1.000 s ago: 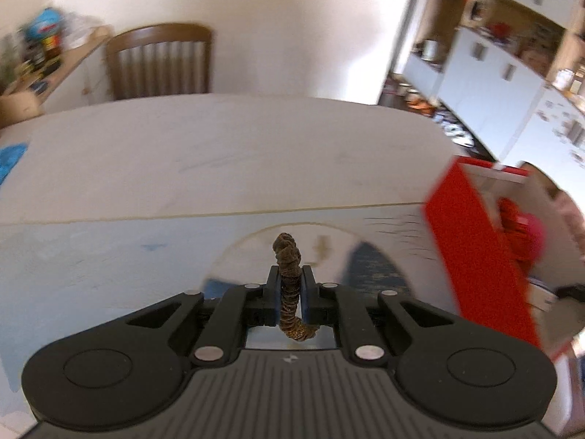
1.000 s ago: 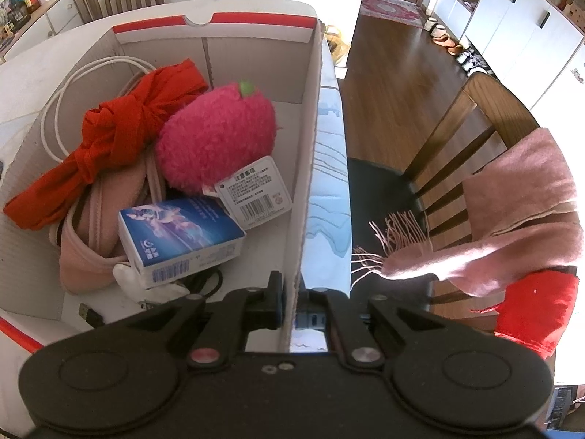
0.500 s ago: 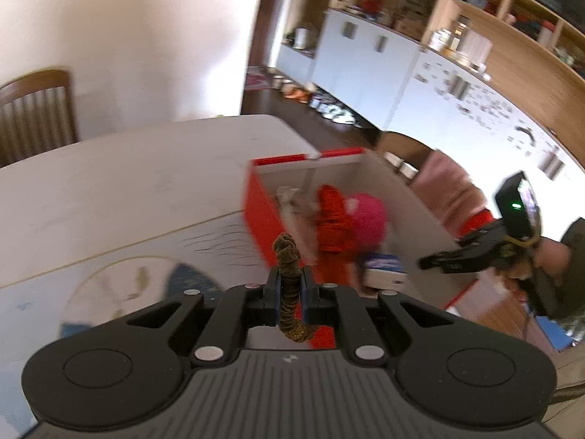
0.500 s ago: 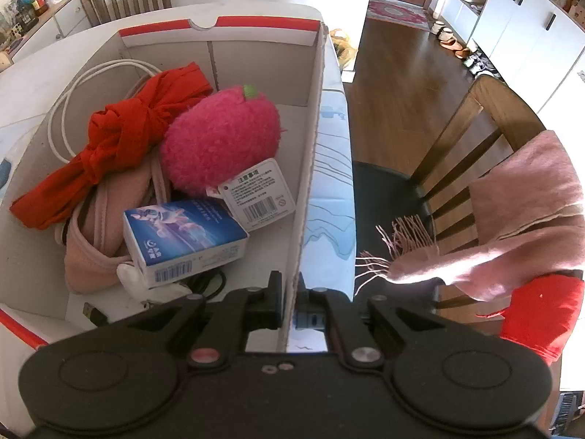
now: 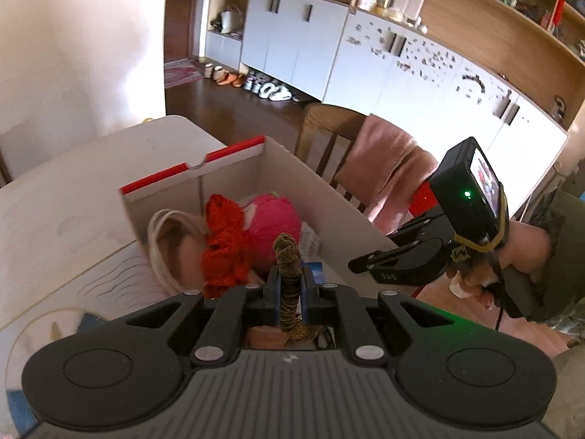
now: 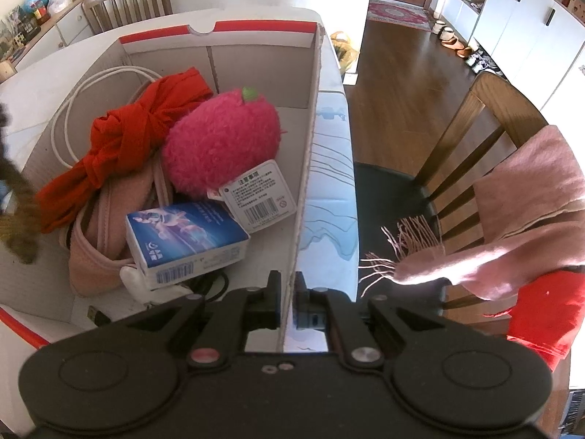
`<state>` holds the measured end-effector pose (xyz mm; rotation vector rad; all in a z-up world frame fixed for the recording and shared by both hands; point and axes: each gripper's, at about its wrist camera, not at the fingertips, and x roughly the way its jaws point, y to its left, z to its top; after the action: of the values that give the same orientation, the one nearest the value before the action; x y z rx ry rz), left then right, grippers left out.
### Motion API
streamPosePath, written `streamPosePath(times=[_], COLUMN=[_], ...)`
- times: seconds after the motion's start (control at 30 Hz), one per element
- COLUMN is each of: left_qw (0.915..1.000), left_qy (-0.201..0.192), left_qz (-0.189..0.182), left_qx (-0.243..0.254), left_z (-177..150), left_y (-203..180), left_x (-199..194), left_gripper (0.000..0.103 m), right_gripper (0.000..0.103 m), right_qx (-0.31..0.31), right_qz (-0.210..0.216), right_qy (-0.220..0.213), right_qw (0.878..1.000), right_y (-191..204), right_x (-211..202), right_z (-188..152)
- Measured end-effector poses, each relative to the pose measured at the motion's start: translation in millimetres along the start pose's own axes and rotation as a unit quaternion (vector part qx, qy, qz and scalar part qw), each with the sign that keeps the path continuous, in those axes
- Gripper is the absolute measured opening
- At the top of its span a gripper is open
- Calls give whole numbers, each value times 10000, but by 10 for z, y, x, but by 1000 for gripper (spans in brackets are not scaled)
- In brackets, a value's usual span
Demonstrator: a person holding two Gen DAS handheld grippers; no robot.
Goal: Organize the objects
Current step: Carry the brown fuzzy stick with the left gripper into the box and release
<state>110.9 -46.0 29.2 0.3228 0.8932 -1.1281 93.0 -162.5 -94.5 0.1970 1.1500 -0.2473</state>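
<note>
One risk: brown braided cord (image 5: 287, 278), clamped in left hand-held gripper (image 5: 289, 294) above cardboard box (image 6: 310, 117), snagging on the wall held shut in right hand-held gripper (image 6: 287, 301); inside already red cloth (image 6: 128, 135), pink plush (image 6: 219, 146), blue carton (image 6: 186, 237), white cable (image 6: 73, 109).

Pink plush (image 6: 219, 146), red-trimmed box (image 6: 256, 29)

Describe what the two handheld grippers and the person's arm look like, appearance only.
The left gripper is black plastic with a ribbed grey base, round side discs, silver bolts and blue pads. The right gripper matches, with one red bolt; from outside it carries a black camera block with a screen, green light and thin cable. The sleeve is olive green.
</note>
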Motion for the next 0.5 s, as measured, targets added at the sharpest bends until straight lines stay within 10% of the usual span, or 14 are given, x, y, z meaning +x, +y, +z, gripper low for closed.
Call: streamPosePath(times=[0.5], left_qw=[9966], left_qy=[430], left_qz=[509], left_qx=[494], left_z=[267], left_y=[-73], left_x=[746], left_gripper=[9], right_gripper=[5], right_qx=[-32], right_qz=[41], right_qy=[-2], right_qw=[10000], right_y=[4], right_x=[5], right_z=[5])
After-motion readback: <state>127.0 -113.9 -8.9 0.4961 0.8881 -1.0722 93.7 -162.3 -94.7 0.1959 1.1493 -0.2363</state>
